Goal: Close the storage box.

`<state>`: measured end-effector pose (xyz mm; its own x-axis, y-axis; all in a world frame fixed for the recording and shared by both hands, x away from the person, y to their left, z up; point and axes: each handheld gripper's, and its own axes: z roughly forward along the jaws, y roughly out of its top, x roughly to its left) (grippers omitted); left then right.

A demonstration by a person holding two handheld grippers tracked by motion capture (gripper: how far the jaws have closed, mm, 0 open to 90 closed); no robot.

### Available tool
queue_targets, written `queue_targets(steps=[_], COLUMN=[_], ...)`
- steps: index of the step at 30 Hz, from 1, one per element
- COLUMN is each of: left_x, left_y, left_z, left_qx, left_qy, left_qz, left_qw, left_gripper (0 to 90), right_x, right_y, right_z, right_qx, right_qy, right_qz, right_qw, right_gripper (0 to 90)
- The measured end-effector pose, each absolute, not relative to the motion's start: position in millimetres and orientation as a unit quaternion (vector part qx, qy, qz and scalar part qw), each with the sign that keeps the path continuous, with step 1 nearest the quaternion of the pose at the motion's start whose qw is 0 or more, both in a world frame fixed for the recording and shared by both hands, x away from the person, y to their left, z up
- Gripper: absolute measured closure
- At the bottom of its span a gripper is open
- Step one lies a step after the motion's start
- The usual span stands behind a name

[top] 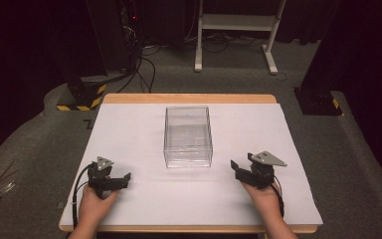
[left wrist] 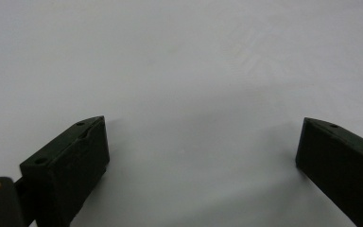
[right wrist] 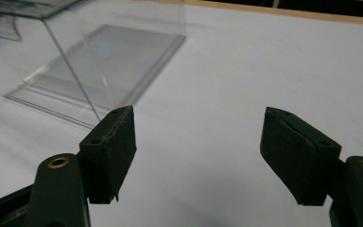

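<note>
Two hands at the near edge of the table (top: 298, 199) each hold black tongs over its white sheet. Left tongs (top: 121, 180) rest near the front left, jaws spread wide and gripping nothing; right tongs (top: 237, 168) sit at the front right, likewise open and empty. Between them and a little farther back stands a clear plastic box (top: 188, 135), open-topped, apart from both tongs. Seen from the right gripper view, the box (right wrist: 90, 56) lies just ahead and left of the jaws. No readable writing or brand shows on it.
</note>
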<state>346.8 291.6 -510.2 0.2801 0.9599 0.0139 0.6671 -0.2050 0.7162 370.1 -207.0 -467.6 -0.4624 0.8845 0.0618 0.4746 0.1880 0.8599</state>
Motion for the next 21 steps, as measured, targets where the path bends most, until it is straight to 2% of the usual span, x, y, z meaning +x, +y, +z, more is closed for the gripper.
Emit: queue_targets(steps=[8, 11, 13, 21], left_x=[346.8, 346.8, 346.8, 346.6], left_y=[291.5, 291.5, 291.7, 291.7], left_z=[-510.2, -510.3, -510.2, -510.1], left_qx=[0.738, 0.738, 0.739, 0.739], left_qy=[0.551, 0.551, 0.550, 0.550], left_qz=[0.239, 0.239, 0.239, 0.239], left_qw=[0.308, 0.308, 0.307, 0.307], left_gripper=[3.7, 3.7, 3.7, 3.7], right_x=[366.5, 367.8, 370.2, 368.3], right_y=[-237.2, -240.3, -241.8, -238.5], right_z=[-487.2, -494.2, -500.2, -500.7], right_qx=[0.491, 0.494, 0.507, 0.503], right_qy=[0.741, 0.746, 0.748, 0.752], right_qz=[0.391, 0.375, 0.363, 0.356], right_qw=[0.239, 0.241, 0.226, 0.236], right_gripper=[28.3, 28.3, 28.0, 29.4])
